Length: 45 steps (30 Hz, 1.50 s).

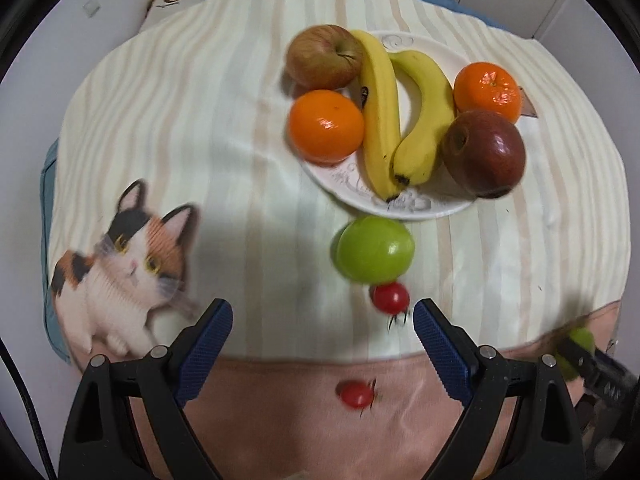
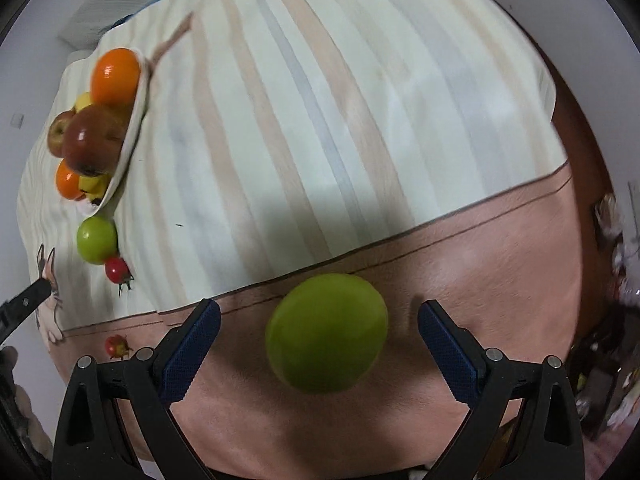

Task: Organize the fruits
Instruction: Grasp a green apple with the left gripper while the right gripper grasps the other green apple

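The left gripper point(image 1: 323, 320), black with blue ribbed pads, points down at the cloth with its jaws wide apart and nothing between them. Just at its 6 o'clock, on the pink border of the cloth, lies a small red cherry tomato point(image 1: 356, 395); a second small red cherry tomato point(image 1: 390, 298) sits at 1 o'clock, just inside the right pad, touching a round green apple point(image 1: 375, 250) above it. Further toward 12 o'clock stands a white patterned plate point(image 1: 420, 210) carrying two yellow bananas point(image 1: 380, 120) side by side, a glossy orange tangerine point(image 1: 326, 126) at their 9 o'clock, another orange tangerine point(image 1: 489, 88) at 3 o'clock, a pale reddish apple point(image 1: 324, 56) at 11 o'clock and a dark red apple point(image 1: 486, 152) at 4 o'clock. A printed calico cat point(image 1: 124, 268) marks the striped cream tablecloth point(image 1: 200, 120) at 9 o'clock. The right gripper point(image 2: 319, 320) also stands spread, pads clear of a second round green apple point(image 2: 326, 332) lying between them on the pink border.
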Tool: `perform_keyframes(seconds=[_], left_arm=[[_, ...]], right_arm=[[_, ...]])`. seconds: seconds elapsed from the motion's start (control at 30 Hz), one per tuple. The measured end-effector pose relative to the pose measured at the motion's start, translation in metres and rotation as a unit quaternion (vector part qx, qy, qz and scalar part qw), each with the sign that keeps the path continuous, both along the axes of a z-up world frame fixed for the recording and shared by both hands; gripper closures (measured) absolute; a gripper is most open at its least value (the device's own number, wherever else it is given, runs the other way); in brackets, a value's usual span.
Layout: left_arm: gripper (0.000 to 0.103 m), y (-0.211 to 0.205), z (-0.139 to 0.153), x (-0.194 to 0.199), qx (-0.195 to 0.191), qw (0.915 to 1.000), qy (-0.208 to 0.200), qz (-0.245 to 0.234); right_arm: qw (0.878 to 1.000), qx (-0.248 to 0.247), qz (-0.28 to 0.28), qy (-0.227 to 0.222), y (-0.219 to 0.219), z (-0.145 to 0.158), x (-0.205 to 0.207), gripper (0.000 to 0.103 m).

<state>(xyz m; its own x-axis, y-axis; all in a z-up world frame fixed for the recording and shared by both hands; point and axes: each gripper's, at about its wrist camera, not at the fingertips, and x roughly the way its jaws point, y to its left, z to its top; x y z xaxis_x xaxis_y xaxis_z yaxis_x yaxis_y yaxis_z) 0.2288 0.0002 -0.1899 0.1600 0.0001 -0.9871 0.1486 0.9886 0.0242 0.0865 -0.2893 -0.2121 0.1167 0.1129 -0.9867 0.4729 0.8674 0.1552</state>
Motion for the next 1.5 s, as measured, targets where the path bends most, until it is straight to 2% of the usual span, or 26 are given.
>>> perform_keyframes(seconds=[0.17,0.27,0.3,0.33,0.37,0.4,0.43,0.47,0.67,0.77,0.9,1.0,1.1,1.23,1.3,1.5], left_arm=[[0.010,-0.020,-0.038,0.029,-0.008,0.9986,0.048,-0.019],[0.011,-0.030,-0.056,0.036,-0.009,0.9973,0.062,-0.038],[0.015,-0.033,-0.059,0.037,-0.010,0.9972,0.063,-0.041],[0.027,-0.033,-0.061,0.038,-0.012,0.9972,0.061,-0.042],[0.045,-0.035,-0.062,0.039,-0.015,0.9971,0.062,-0.042],[0.048,-0.035,-0.063,0.040,-0.020,0.9968,0.065,-0.042],[0.048,-0.036,-0.065,0.041,-0.017,0.9966,0.068,-0.043],[0.048,-0.036,-0.065,0.042,-0.016,0.9966,0.069,-0.044],[0.048,-0.034,-0.059,0.037,-0.013,0.9975,0.055,-0.043],[0.048,-0.024,-0.046,0.028,-0.019,0.9981,0.048,-0.034],[0.048,-0.005,-0.029,0.007,-0.027,0.9982,0.046,-0.026],[0.048,0.008,-0.026,-0.011,-0.033,0.9973,0.061,-0.022],[0.048,0.022,-0.031,-0.032,-0.028,0.9964,0.078,-0.018],[0.048,0.037,-0.057,-0.040,-0.030,0.9933,0.112,0.002],[0.048,0.039,-0.066,-0.035,-0.030,0.9932,0.112,0.008],[0.048,0.025,-0.087,-0.024,0.000,0.9937,0.112,-0.005]], right_arm=[[1.000,-0.003,0.005,0.002,0.005,-0.009,0.005,0.004],[1.000,-0.009,0.010,0.001,0.007,-0.009,0.008,0.013],[1.000,-0.016,0.011,0.001,0.008,-0.009,0.009,0.018],[1.000,-0.019,0.011,-0.001,0.009,-0.008,0.008,0.022],[1.000,-0.022,0.013,-0.004,0.009,-0.007,0.008,0.026],[0.999,-0.030,0.017,-0.006,0.008,-0.006,0.008,0.034],[0.999,-0.034,0.019,-0.008,0.007,-0.006,0.007,0.042],[0.999,-0.035,0.021,-0.010,0.008,-0.005,0.007,0.042],[0.999,-0.018,0.025,-0.019,0.009,0.001,0.000,0.043],[0.999,-0.003,0.036,-0.032,0.020,0.007,0.000,0.043],[0.997,0.015,0.064,-0.044,0.043,0.011,0.003,0.043],[0.994,0.027,0.093,-0.045,0.060,0.008,0.008,0.043],[0.990,0.036,0.130,-0.044,0.084,0.006,0.014,0.043],[0.984,0.043,0.169,-0.033,0.113,-0.006,0.018,0.044],[0.983,0.044,0.179,-0.026,0.118,-0.011,0.021,0.047],[0.981,0.043,0.188,-0.016,0.129,-0.025,0.027,0.048]])
